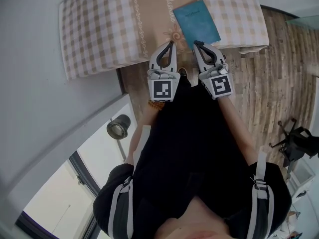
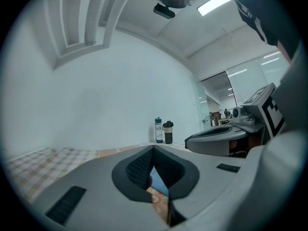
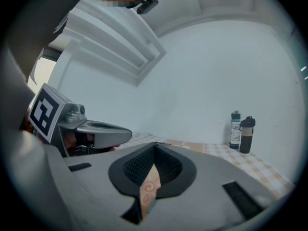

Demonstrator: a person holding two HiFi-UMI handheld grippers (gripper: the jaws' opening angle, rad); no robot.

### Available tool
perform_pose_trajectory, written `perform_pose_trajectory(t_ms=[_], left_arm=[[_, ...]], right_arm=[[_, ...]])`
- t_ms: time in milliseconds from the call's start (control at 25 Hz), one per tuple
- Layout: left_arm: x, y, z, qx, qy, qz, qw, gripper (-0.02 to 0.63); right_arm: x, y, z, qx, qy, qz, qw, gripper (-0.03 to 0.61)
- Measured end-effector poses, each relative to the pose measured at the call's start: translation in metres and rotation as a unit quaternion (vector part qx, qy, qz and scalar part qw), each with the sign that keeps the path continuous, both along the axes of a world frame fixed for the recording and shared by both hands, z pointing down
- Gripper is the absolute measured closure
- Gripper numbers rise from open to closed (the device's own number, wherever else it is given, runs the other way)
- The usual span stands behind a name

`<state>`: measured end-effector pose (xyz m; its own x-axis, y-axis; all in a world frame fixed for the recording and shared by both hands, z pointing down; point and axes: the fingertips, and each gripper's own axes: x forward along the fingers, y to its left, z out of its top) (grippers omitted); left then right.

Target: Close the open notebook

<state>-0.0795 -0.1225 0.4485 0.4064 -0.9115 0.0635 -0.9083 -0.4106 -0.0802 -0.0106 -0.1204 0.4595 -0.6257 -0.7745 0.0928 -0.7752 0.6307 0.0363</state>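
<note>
A teal notebook (image 1: 197, 21) lies flat with its cover up on the checked tablecloth (image 1: 99, 29), on the brown patterned strip down the table's middle. My left gripper (image 1: 171, 43) is shut and empty, its tip just over the table's near edge, left of the notebook's near corner. My right gripper (image 1: 198, 44) is also shut with nothing in it, its tip right at the notebook's near edge. Through the left gripper's (image 2: 153, 147) jaws a sliver of the teal notebook (image 2: 157, 182) shows. In the right gripper view, that gripper (image 3: 154, 143) points level over the cloth.
Two bottles (image 3: 235, 129) (image 3: 246, 134) stand at the table's far side by the white wall. Wooden floor (image 1: 269, 83) lies to the right of the table, with a black chair (image 1: 299, 141) further right. A round lamp (image 1: 118, 128) and a window are at the lower left.
</note>
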Motion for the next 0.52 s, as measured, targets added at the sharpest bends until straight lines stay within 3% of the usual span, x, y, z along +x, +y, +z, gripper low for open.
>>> perform_pose_trajectory(t_ms=[320,520], left_arm=[[-0.004,0.003,0.006,-0.02,0.005,-0.005,0.9998,0.603],[0.0,0.005,0.007,-0.009,-0.001,-0.007,0.9999,0.603]], right_arm=[[0.003,0.002,0.003,-0.009,0.003,0.006,1.0,0.574],[0.015,0.006,0.012,-0.023,0.008,0.005,1.0,0.574]])
